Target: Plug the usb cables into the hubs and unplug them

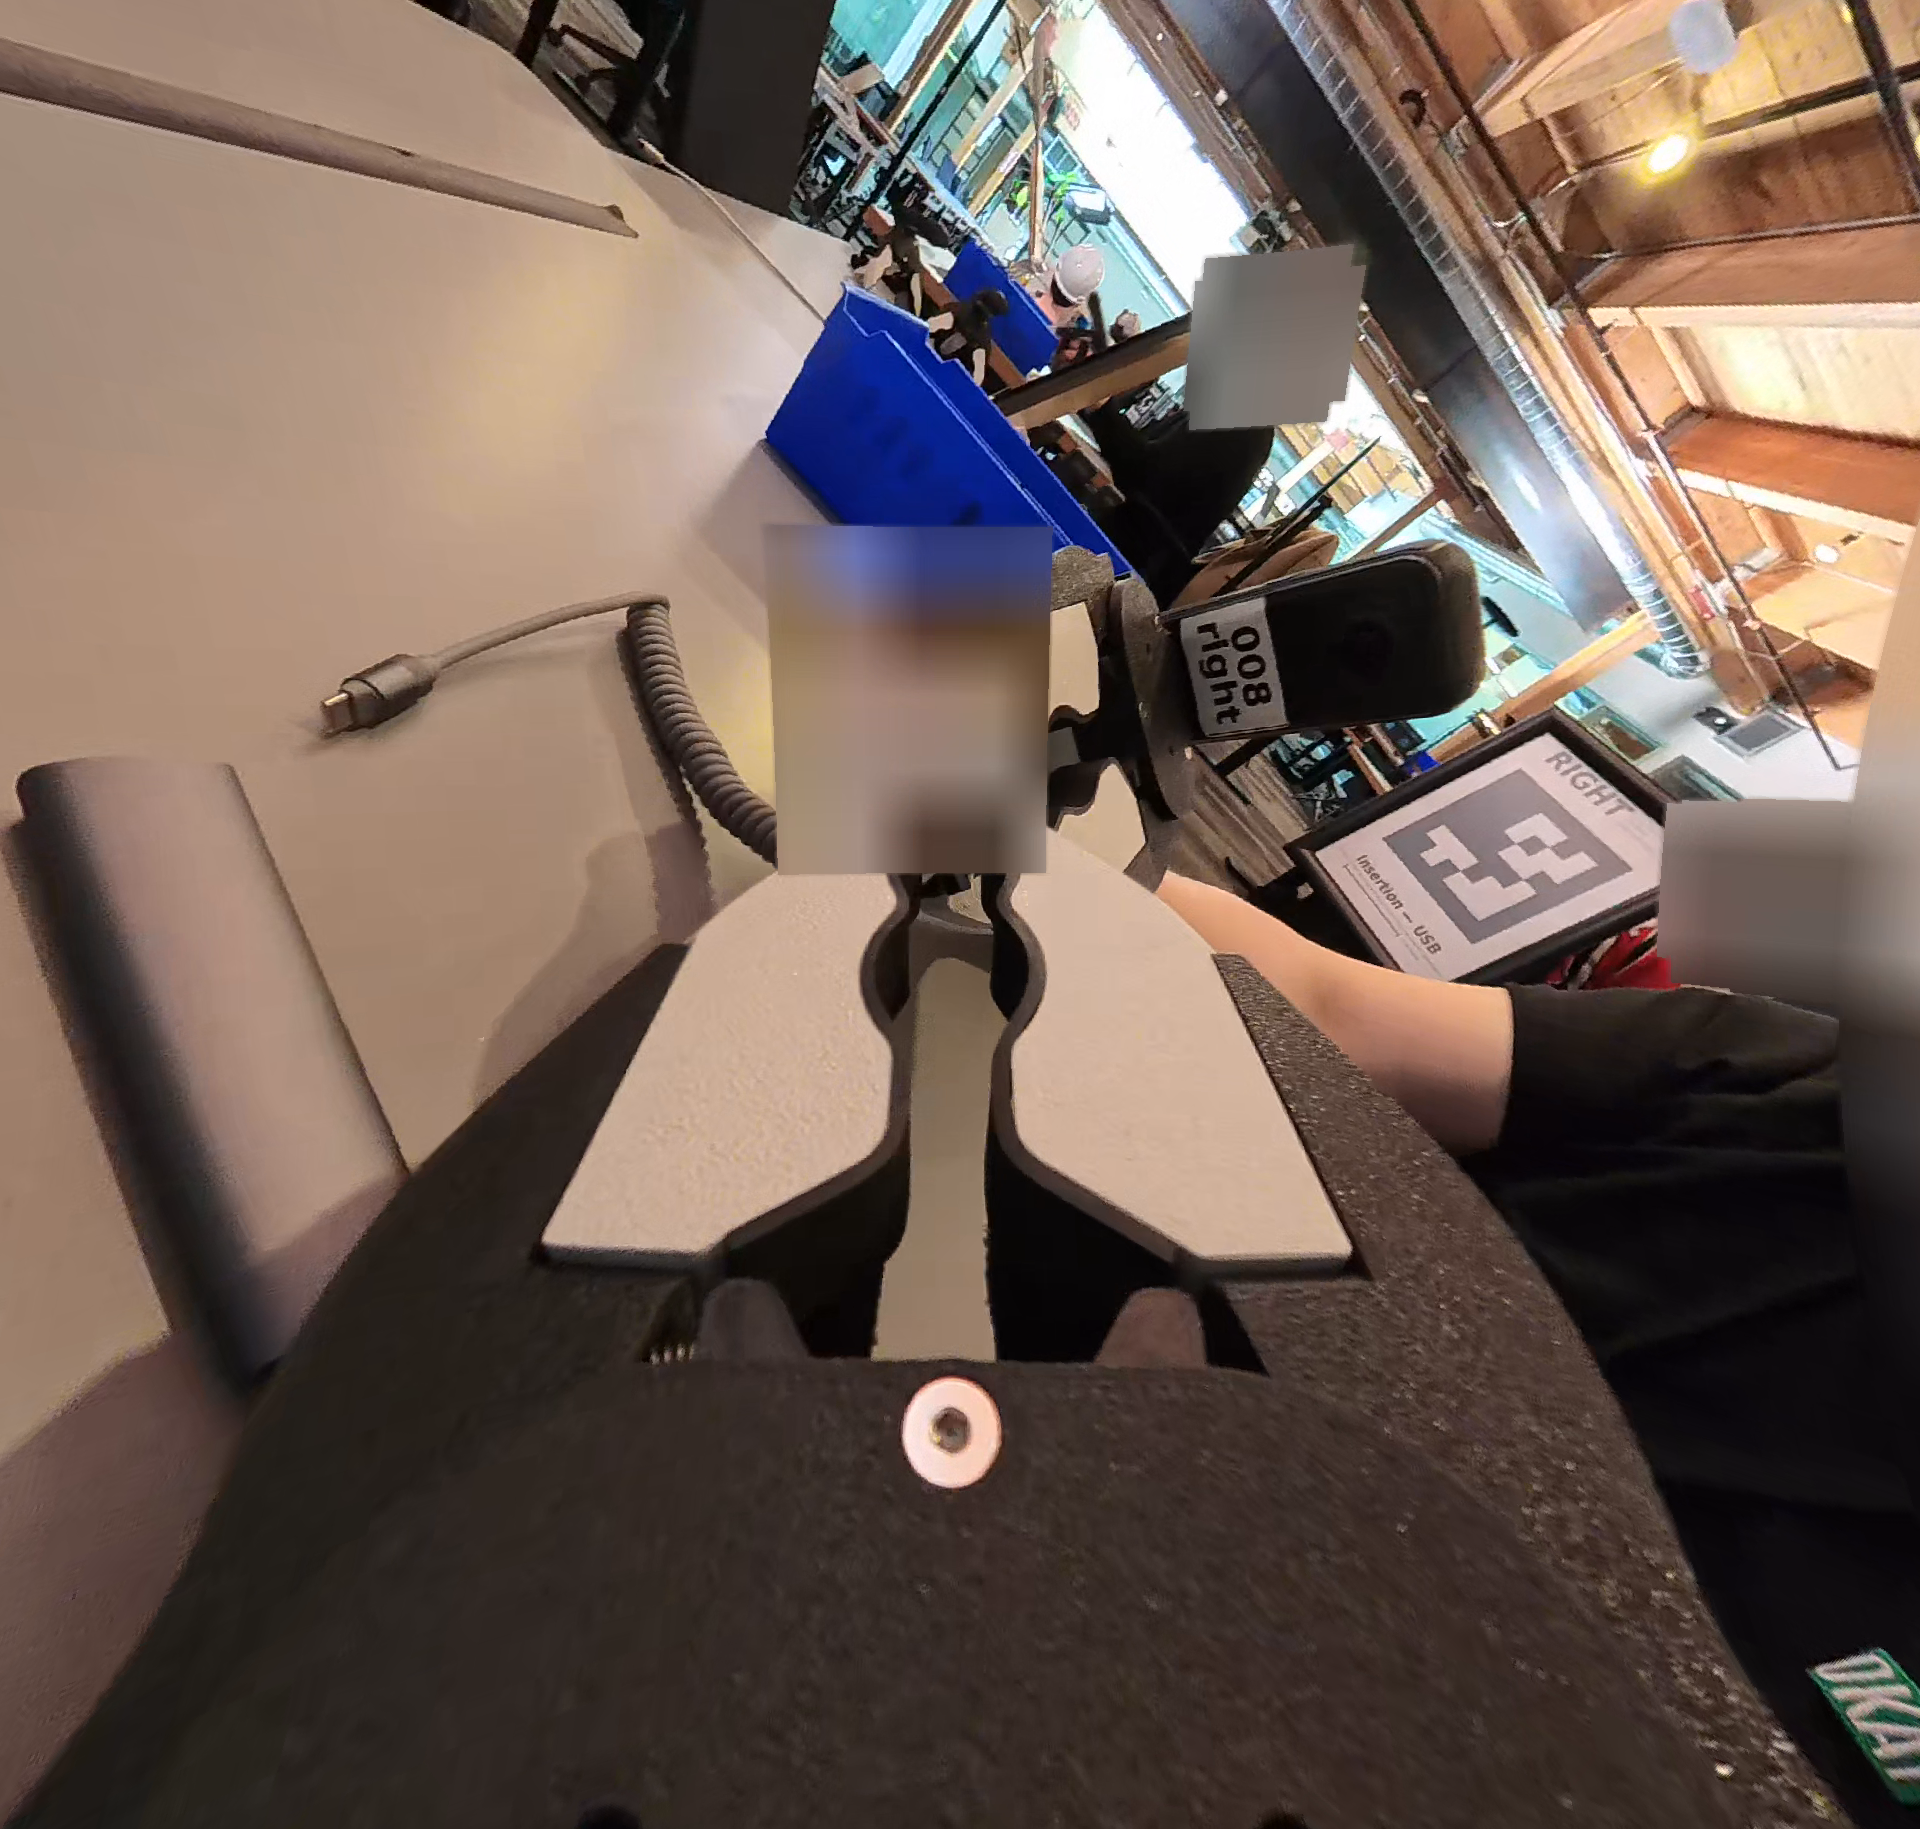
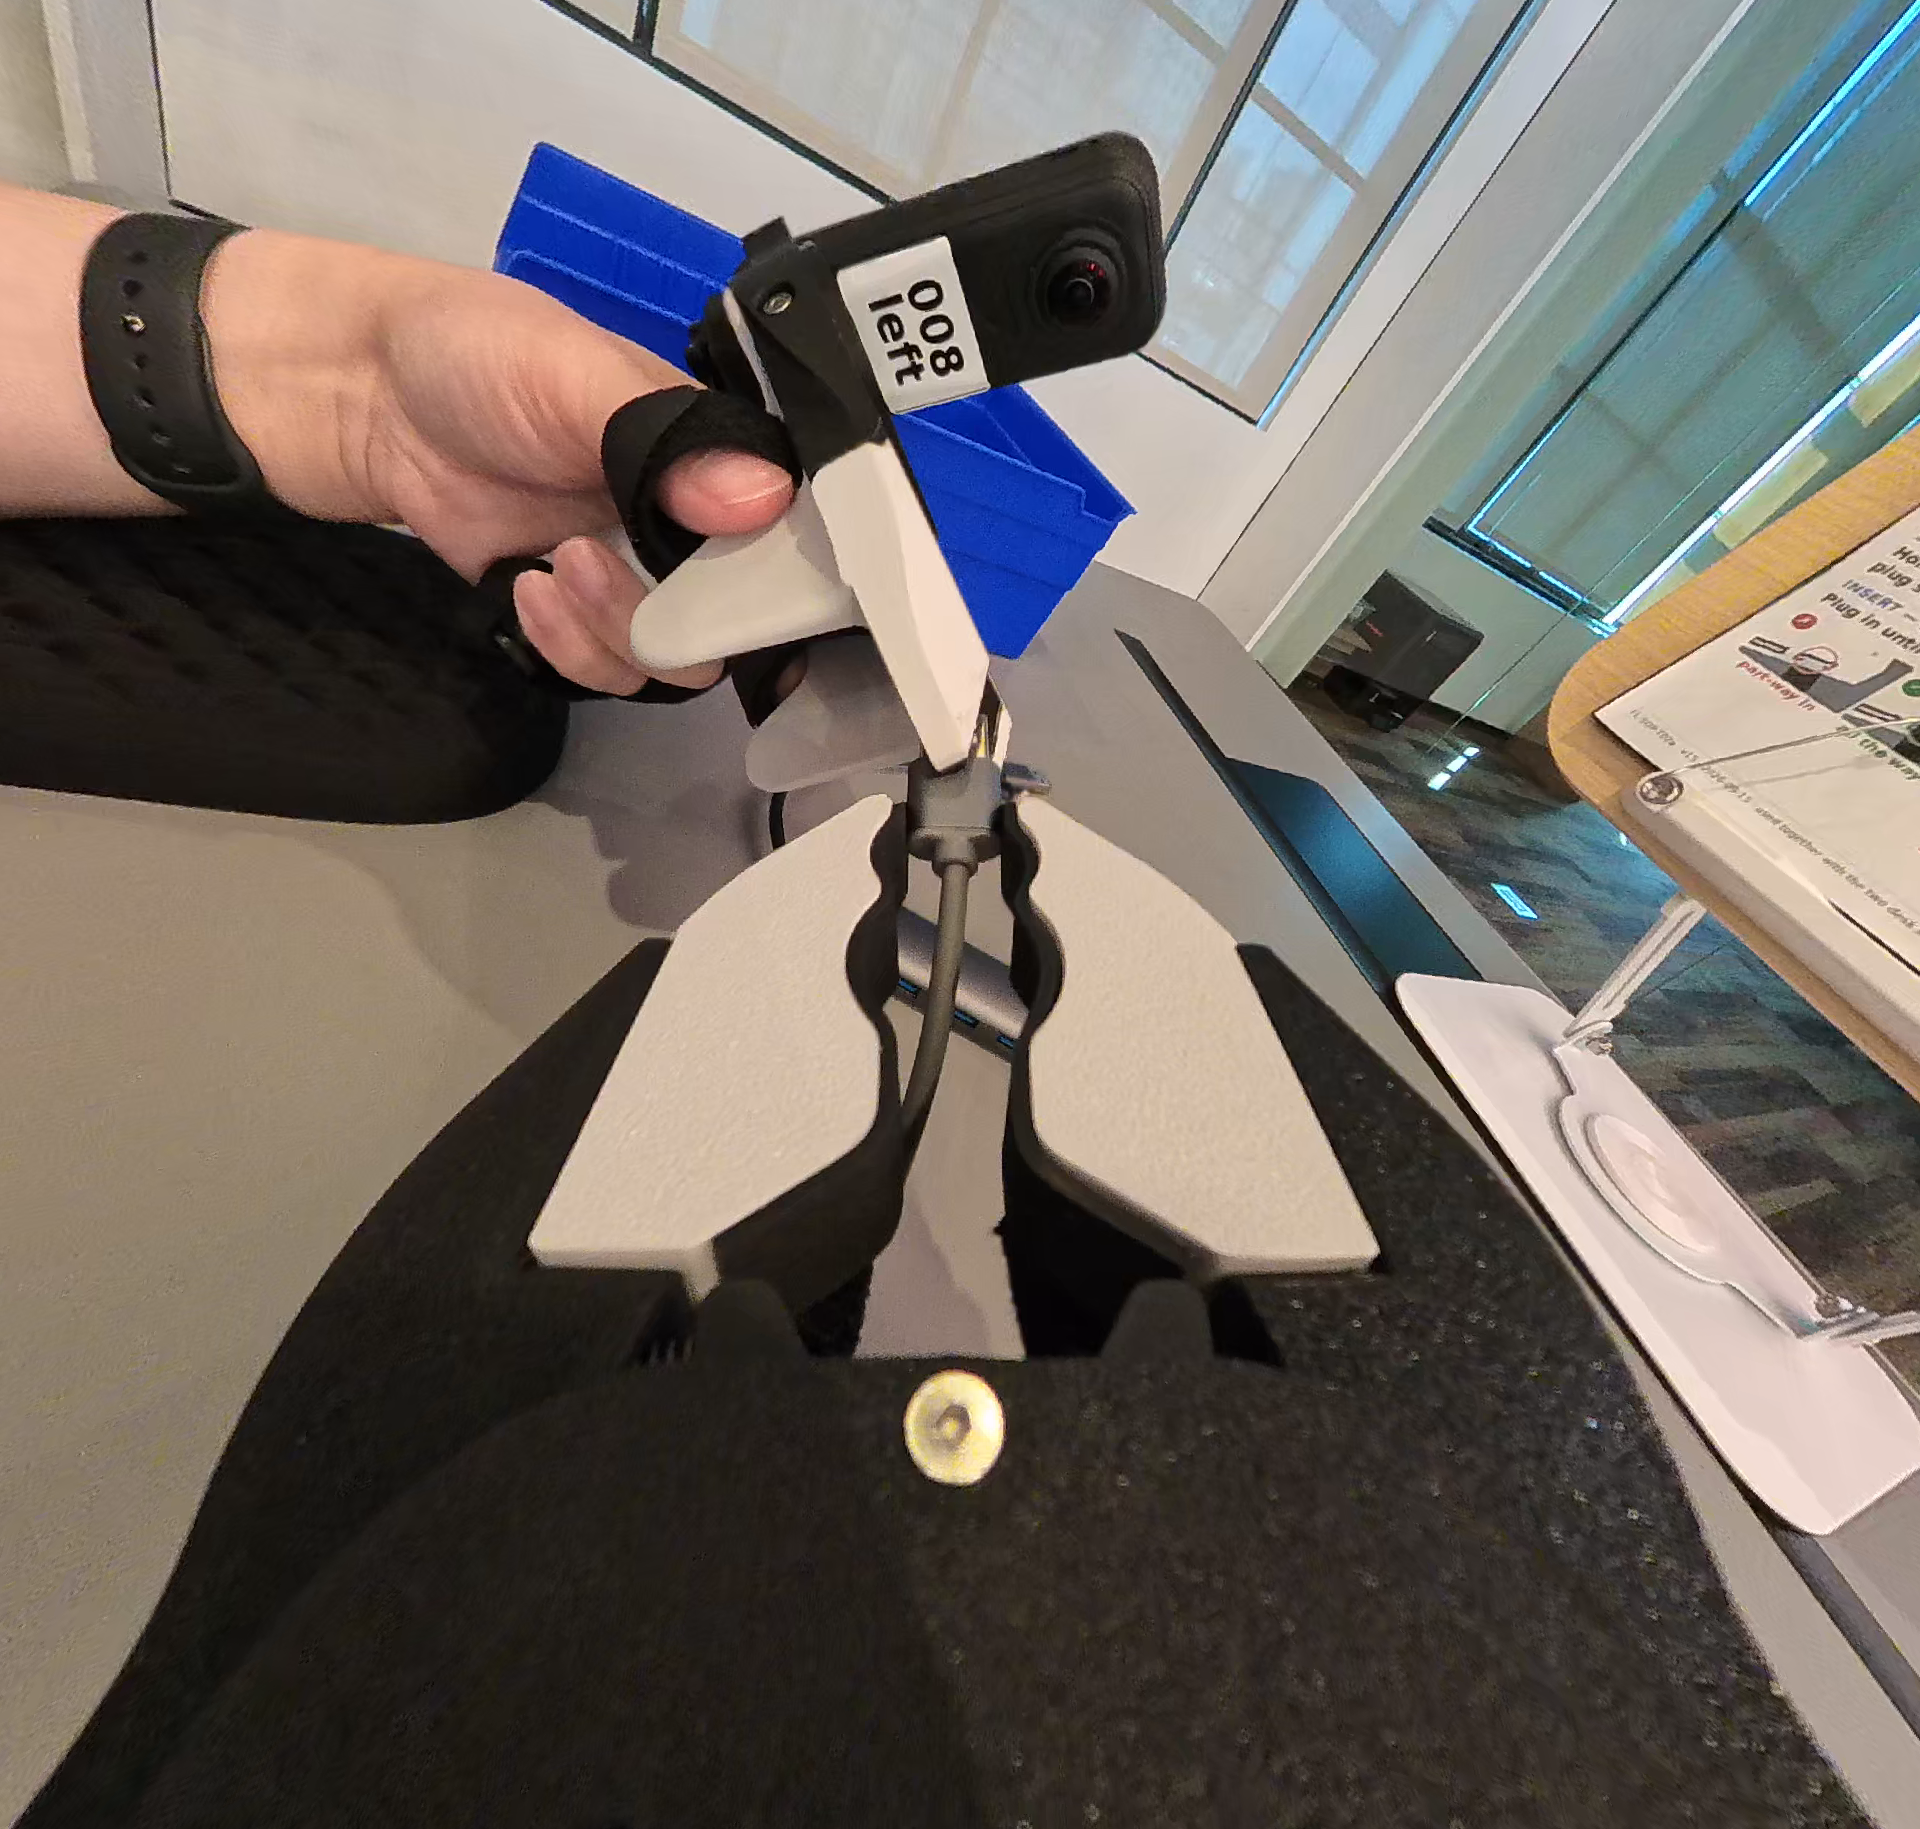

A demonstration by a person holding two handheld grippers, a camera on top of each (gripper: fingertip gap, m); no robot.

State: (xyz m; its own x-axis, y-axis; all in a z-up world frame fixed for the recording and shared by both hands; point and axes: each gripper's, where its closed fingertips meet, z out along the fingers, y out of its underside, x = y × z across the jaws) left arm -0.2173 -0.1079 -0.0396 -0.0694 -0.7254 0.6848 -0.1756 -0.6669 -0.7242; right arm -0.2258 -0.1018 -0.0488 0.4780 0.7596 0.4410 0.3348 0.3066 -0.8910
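In the right wrist view my right gripper is shut on a grey USB plug, whose cable runs back between the fingers. My left gripper comes down from the upper left, and its fingertips close on the plug's front end. A grey hub with blue ports lies on the table just below. In the left wrist view my left gripper has its fingers nearly together, and a blurred patch hides the tips. A large grey hub lies to its left. A coiled grey cable with a free plug lies beyond.
A blue bin stands on the grey table behind the grippers; it also shows in the right wrist view. A framed marker sign stands at the right. A white stand with an instruction sheet sits on the table's right edge. Only a small space, under 4 cm, lies between the two pairs of fingers.
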